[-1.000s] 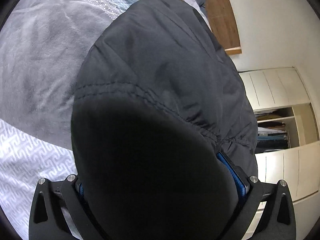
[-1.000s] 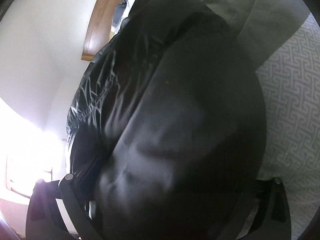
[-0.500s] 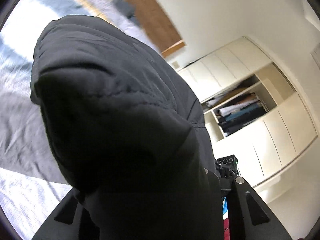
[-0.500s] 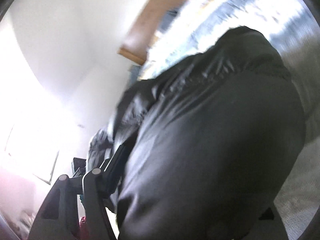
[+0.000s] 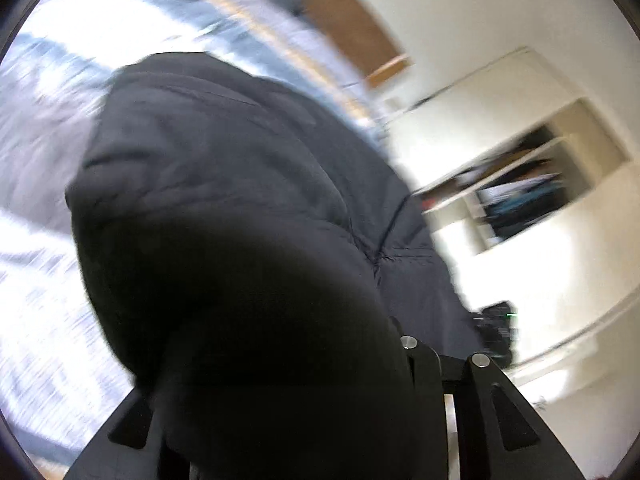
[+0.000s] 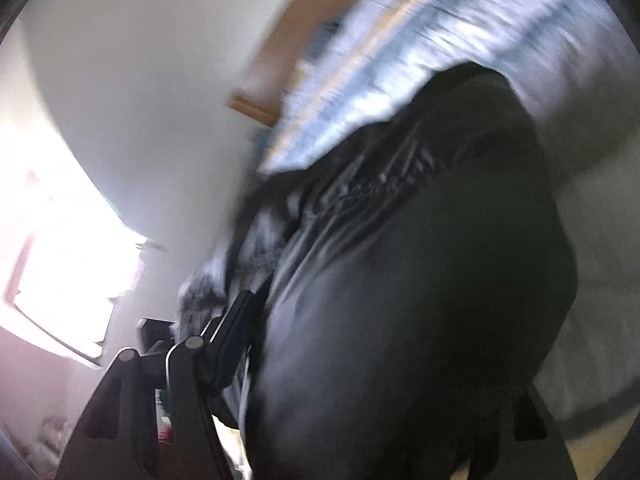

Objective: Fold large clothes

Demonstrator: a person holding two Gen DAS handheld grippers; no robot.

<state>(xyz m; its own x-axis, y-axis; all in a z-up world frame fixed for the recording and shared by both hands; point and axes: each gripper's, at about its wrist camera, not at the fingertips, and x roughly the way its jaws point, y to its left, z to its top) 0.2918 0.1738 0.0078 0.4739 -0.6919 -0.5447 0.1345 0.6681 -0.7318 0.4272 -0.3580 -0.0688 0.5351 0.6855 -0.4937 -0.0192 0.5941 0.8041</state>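
Both the left gripper [image 5: 280, 420] and right gripper [image 6: 360, 400] clenched the dark jacket [image 5: 224, 184]; the open wardrobe [image 5: 520, 196] held folded clothes.

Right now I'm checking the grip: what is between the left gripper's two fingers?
In the left wrist view, a thick fold of the dark jacket bunches between the left gripper fingers, hiding the bed behind it.

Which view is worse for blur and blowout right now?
Right wrist: window blown out, bedding smeared, dark jacket fills the frame. Left wrist: bedding streaked, wardrobe soft, jacket underexposed near the lens. Right is worse.
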